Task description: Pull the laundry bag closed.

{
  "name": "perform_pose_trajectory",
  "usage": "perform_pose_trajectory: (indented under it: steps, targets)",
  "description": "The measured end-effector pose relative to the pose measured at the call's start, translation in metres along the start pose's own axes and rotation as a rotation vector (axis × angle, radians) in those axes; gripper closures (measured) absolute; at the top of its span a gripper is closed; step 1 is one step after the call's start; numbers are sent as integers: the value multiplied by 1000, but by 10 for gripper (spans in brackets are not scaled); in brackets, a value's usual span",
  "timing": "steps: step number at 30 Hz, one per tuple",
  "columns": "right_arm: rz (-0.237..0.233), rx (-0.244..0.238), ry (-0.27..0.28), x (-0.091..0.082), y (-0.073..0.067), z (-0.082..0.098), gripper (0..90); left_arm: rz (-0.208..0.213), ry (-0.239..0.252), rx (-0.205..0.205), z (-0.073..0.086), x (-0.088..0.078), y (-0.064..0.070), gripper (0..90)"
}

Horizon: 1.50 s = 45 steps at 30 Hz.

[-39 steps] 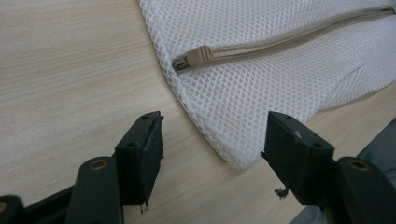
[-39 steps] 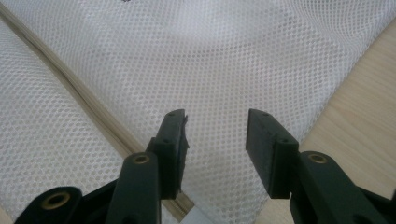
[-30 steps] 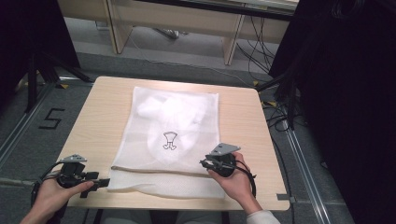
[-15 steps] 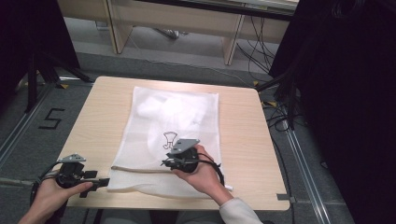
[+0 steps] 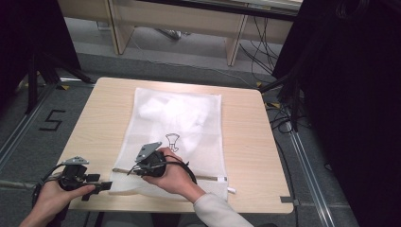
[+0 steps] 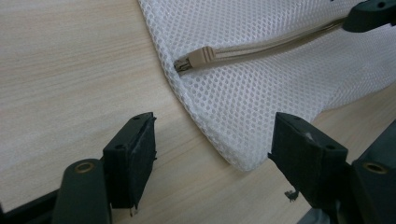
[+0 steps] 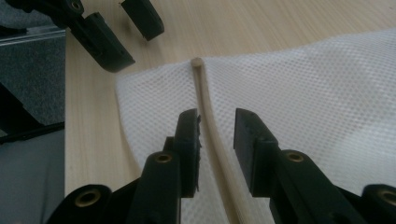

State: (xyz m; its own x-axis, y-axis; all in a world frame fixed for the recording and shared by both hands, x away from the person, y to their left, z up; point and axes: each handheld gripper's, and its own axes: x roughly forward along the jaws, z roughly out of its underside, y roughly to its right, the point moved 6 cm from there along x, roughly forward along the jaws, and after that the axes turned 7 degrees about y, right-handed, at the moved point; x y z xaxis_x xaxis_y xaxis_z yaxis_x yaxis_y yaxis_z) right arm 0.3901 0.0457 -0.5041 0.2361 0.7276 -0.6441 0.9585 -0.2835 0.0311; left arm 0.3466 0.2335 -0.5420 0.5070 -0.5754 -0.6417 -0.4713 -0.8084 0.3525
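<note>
At seven o'clock on the tabletop (image 5: 265,142) the left tool (image 5: 97,185) gapes wide, holding nothing, just off the corner of the mesh bag (image 5: 189,118). At six o'clock the right tool (image 5: 134,170) straddles the zipper (image 7: 208,114), jaws partly apart, gripping nothing I can tell. The zipper looks nearly run to its left end; whether closing is finished, I cannot tell.
</note>
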Motion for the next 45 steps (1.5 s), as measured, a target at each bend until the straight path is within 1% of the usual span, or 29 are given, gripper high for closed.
perform_pose_trajectory:
  steps: [2,3,4,5,7,8,9,11,12,14,15,16,17,18,19,20,22,24,25,27,29,30,32,33,38,41,42,44,45]
  targets:
    - [-6,-10,2,7,-2,-3,735,4,3,-4,0,0,1,299]
    - [-15,-17,-10,10,-4,-5,738,4,7,-7,-1,1,2,299]
    - [-24,-23,-19,15,-6,-6,742,4,-4,5,0,0,1,298]
    - [-26,-33,-24,18,-7,-8,744,8,-7,4,0,0,1,297]
    - [-26,-32,-18,25,-9,-12,746,-1,-7,3,0,0,1,295]
    - [-22,-34,-18,28,-9,-13,749,-2,3,-9,0,1,2,295]
    - [-22,-35,-15,32,-9,-15,751,0,3,-8,0,1,2,295]
    - [-28,-34,-25,38,-10,-16,754,0,3,-9,0,1,2,296]
    - [-22,-30,-32,45,-11,-17,755,1,-10,6,0,0,1,297]
    - [-31,-31,-39,47,-12,-17,755,4,-6,2,0,1,1,297]
    - [-27,-45,-37,50,-10,-19,755,5,-7,3,0,1,1,297]
    - [-29,-27,-39,53,-12,-20,753,5,-7,3,0,1,1,297]
    - [-21,-43,-36,54,-10,-21,752,4,-7,3,0,1,1,298]
    - [-23,-34,-37,56,-11,-22,751,4,-7,3,0,1,1,297]
    - [-19,-43,-38,58,-10,-23,751,5,-7,2,0,2,1,298]
    - [-9,-31,-43,60,-10,-23,751,7,-6,-1,0,2,1,298]
    - [-15,-37,-57,66,-8,-23,751,13,-13,4,1,1,1,299]
    - [-17,-44,-60,67,-8,-23,750,13,-12,0,1,2,2,299]
    - [-28,-33,-64,71,-10,-23,750,13,-16,1,1,2,2,299]
    - [-35,-34,-70,72,-10,-23,750,20,-18,-1,1,2,2,300]
    - [-22,-45,-64,76,-10,-23,751,21,-18,-1,1,2,2,300]
    - [-35,-39,-63,77,-11,-23,752,21,-18,-2,1,3,2,300]
    - [-23,-44,-75,79,-11,-23,756,13,-16,-1,1,2,2,301]
    - [-12,-36,-81,81,-11,-22,757,16,-17,-1,1,2,2,300]
    - [-10,-40,-89,84,-10,-21,779,23,-17,-2,1,3,2,302]
    - [-5,-37,-97,85,-8,-20,814,23,-17,-1,1,3,2,304]
    - [-9,-26,-99,85,-9,-20,815,23,-17,-3,1,3,2,304]
    - [-9,-25,-99,84,-8,-21,818,24,-12,-9,0,3,2,309]
    - [-11,-28,-92,83,-8,-22,818,25,-3,-20,0,4,3,312]
